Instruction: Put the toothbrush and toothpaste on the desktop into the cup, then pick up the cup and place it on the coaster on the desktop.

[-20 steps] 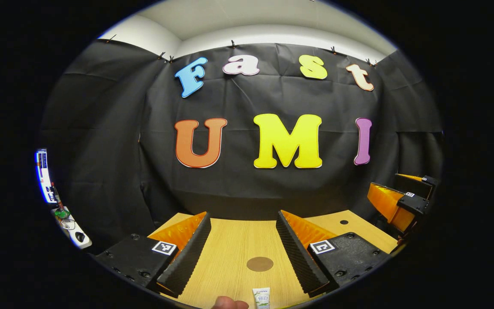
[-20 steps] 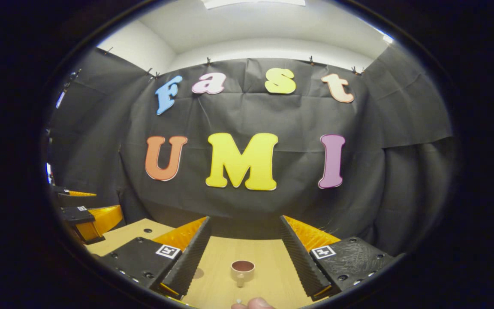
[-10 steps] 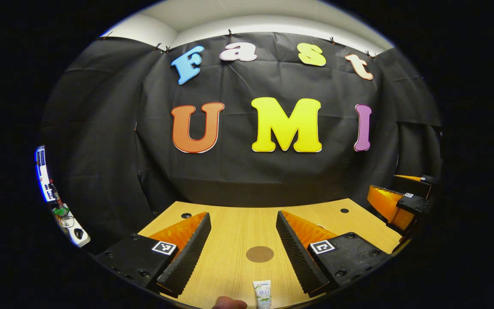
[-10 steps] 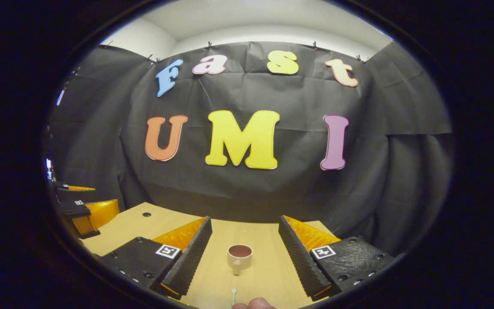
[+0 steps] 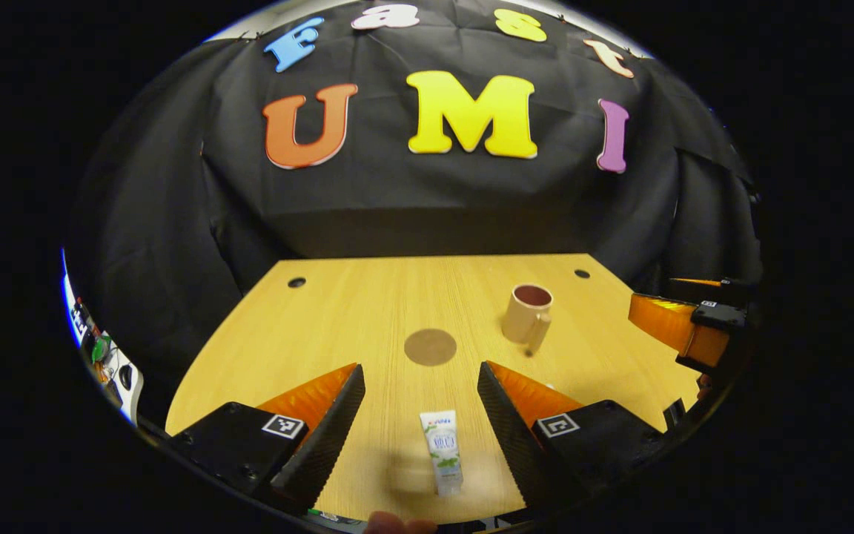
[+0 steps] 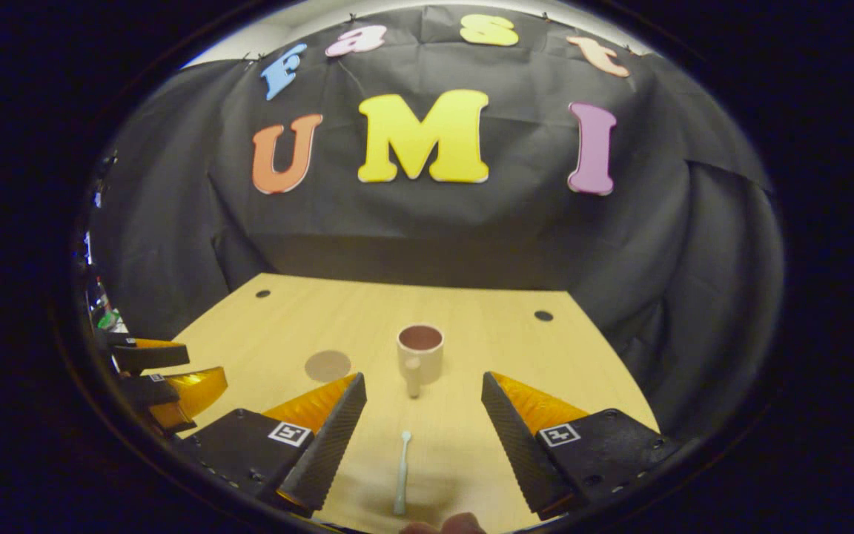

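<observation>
The left tongs [image 5: 421, 378] are released, with the fingers spread wide. They grasp nothing and hang above the worktop [image 5: 338, 311]. The toothpaste [image 5: 442, 451] lies flat on the worktop in the gap between the two fingers, touching neither, with its cap end toward the camera. The tube carries a printed label; the writing is too small to read.

The right tongs [image 6: 424, 386] are also released and equally wide. They grasp nothing. The toothbrush [image 6: 402, 472] lies flat on the worktop between the fingers, lengthwise along the line of sight, clear of both fingers.

The cup [image 6: 420, 352] stands upright on the worktop beyond the toothbrush, with its handle turned toward the right gripper view's camera. Its interior is dark, and no object stands in it. In the left gripper view the cup [image 5: 527, 313] stands to the right of the coaster [image 5: 430, 346], near it but apart from it. The coaster is a flat round disc lying bare on the worktop.

The right tongs also appear at the right edge of the left gripper view.
</observation>
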`<state>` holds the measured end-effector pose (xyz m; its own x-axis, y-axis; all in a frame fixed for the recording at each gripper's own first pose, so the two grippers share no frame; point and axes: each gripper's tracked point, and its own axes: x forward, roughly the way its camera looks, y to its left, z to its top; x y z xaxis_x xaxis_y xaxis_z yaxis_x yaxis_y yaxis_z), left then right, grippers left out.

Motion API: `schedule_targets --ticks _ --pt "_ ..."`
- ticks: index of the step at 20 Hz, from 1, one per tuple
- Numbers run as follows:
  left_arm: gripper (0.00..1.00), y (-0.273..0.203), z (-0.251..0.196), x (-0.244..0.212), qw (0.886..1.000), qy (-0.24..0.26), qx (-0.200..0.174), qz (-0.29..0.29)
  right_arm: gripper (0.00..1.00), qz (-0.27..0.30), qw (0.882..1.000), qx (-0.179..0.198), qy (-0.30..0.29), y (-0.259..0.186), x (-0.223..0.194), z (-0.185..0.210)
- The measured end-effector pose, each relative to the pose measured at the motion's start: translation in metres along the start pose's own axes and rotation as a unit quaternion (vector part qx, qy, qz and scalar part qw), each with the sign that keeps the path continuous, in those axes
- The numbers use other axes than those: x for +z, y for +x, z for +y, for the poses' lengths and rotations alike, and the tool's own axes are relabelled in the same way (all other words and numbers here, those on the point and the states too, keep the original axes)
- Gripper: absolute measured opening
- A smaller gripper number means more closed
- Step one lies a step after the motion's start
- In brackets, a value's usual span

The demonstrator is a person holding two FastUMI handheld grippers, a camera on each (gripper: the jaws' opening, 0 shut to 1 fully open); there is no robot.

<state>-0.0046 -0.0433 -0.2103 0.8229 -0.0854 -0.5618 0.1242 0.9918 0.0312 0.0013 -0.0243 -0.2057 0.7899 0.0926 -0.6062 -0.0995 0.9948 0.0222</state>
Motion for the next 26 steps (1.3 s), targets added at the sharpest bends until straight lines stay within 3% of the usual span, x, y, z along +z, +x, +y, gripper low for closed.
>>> schedule_targets --ticks 5,11,18,26 --pt "0.98 0.01 -0.022 -0.068 0.995 -0.024 -0.025 0.098 0.95 0.1 0.995 0.008 -0.004 0.012 -0.061 0.002" --pt "0.98 0.023 -0.022 -0.12 0.982 -0.041 -0.027 0.18 0.95 0.19 0.982 0.016 0.001 0.027 -0.115 0.008" --pt "0.98 0.035 -0.023 -0.146 0.977 -0.041 -0.024 0.207 0.95 0.241 0.97 0.015 0.001 0.047 -0.15 0.014" --pt "0.98 0.052 -0.025 -0.15 0.975 -0.036 -0.022 0.218 0.95 0.26 0.966 0.002 0.001 0.074 -0.165 0.018"
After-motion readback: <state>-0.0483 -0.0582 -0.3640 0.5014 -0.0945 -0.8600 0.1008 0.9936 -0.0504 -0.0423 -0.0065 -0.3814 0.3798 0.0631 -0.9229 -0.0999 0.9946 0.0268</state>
